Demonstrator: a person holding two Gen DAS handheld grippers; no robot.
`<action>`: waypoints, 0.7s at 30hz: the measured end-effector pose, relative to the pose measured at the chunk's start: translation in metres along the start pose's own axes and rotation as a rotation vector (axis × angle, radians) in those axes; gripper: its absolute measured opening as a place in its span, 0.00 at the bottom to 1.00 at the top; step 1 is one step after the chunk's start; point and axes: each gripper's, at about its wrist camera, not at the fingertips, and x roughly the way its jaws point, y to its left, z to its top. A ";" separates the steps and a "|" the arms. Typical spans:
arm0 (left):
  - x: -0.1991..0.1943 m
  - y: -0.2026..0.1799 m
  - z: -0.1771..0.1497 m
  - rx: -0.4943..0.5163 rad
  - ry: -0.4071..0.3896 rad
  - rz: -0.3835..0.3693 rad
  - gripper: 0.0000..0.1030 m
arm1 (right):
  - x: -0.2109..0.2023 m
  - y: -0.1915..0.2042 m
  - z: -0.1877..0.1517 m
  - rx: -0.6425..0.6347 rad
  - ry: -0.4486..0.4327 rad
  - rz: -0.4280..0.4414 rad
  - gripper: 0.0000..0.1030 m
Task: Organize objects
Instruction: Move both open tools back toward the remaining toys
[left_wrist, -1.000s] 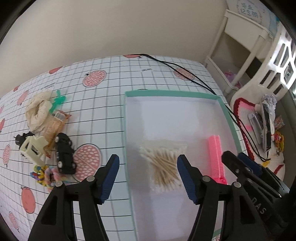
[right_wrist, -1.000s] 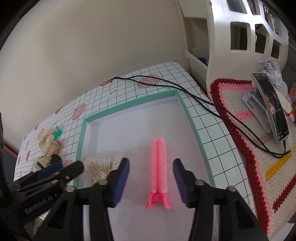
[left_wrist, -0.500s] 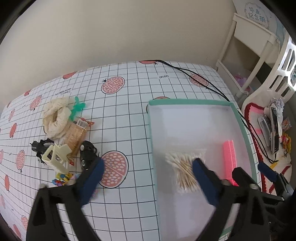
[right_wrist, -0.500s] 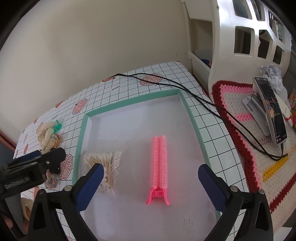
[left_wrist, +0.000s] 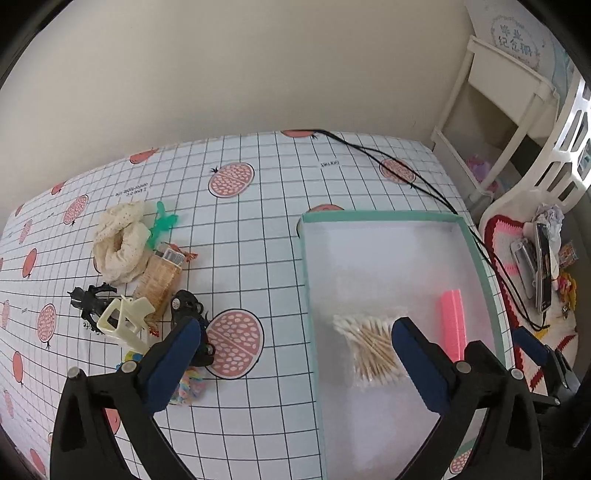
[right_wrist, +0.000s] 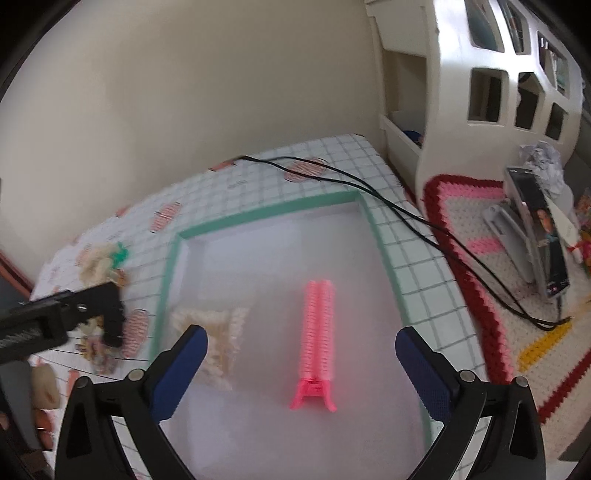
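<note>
Over the tray (left_wrist: 476, 258), both tongs have spread wide.

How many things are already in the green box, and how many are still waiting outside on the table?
In the green box: 2 (cotton swabs, pink clip)
On the table: 7 (cream scrunchie, green clip, snack packet, black beetle toy, cream claw clip, black toy car, pastel hair tie)
Total: 9

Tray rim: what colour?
Mint green rim, white inside; clearest in the left wrist view.
</note>
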 end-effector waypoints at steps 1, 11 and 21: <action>-0.001 0.001 0.000 -0.001 -0.004 0.003 1.00 | -0.002 0.001 0.001 0.007 -0.006 0.020 1.00; -0.020 0.032 0.000 -0.033 -0.110 -0.006 1.00 | -0.017 0.036 0.008 -0.053 -0.061 0.066 1.00; -0.039 0.122 -0.010 -0.197 -0.189 0.021 1.00 | -0.013 0.090 0.014 -0.039 -0.102 0.135 1.00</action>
